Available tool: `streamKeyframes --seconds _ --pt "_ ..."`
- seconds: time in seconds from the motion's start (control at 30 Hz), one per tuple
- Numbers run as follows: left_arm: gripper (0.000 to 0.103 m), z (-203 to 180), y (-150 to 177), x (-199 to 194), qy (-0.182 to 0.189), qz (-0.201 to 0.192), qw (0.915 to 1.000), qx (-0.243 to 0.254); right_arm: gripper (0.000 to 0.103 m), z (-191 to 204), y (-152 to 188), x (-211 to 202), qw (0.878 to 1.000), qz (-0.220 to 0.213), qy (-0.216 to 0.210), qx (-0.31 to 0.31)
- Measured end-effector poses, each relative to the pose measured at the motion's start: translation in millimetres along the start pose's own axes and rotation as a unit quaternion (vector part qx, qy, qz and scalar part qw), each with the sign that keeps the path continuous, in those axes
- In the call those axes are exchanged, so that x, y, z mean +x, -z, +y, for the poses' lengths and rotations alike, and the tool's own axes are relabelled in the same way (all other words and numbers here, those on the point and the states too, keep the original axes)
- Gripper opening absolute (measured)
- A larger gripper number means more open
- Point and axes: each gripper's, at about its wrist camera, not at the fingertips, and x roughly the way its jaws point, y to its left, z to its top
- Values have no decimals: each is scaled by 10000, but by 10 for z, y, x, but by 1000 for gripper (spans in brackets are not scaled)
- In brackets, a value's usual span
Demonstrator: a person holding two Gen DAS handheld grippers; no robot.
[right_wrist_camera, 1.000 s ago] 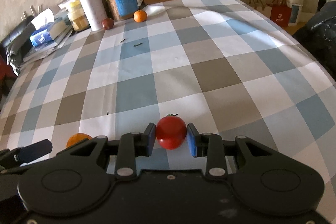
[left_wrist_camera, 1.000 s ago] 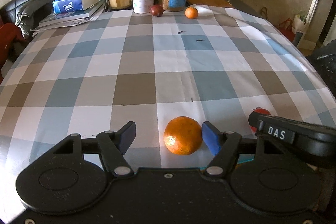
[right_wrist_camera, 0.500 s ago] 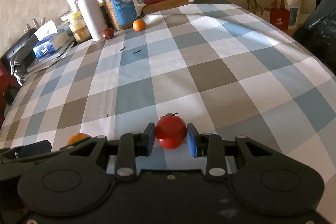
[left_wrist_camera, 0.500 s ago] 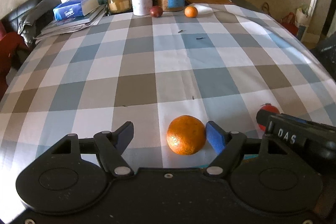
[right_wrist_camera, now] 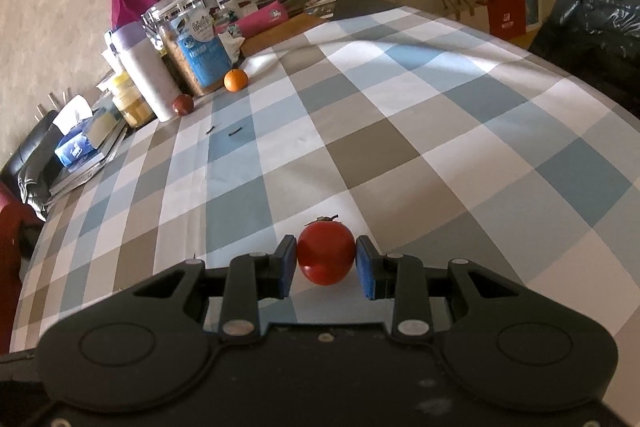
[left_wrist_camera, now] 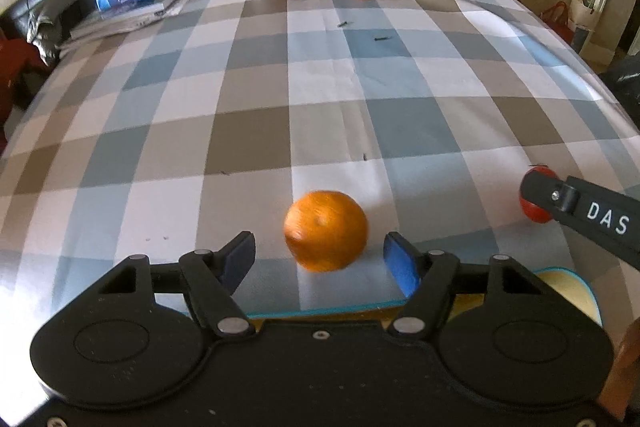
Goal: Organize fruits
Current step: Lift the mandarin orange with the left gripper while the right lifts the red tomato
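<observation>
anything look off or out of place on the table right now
Mostly no spills or damage. The big orange is blurred and sits free between the left tongs, touching neither pad. Two small dark bits litter the checked cloth farther back.

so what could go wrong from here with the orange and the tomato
The orange sits loose and blurred between the left gripper pads, whose jaws have just been closing with gaps on both sides; it may roll away before they meet it. The right gripper is shut on the tomato, which looks soft, so squeezing harder could bruise or split it. The two grippers are close and might bump.
</observation>
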Motion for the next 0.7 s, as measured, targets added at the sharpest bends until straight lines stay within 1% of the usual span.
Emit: streamKeyframes --seconds 0.07,0.17,0.43,0.53,0.7 --pt "71 26 -11 1 -18 -18 10000 -61 34 21 9 -17 10000 -56 19 -75" --pt "71 80 -25 22 81 57 9997 -208 34 41 17 -30 9998 -96 32 -163" --pt "71 162 -51 33 212 48 9986 -485 34 49 23 -42 9996 -150 58 -215" --pt "71 185 -58 27 254 1 9981 -556 34 64 32 -46 9994 -170 77 -277" --pt "71 185 -67 57 298 88 9977 -606 34 67 30 -45 9994 -169 95 -296"
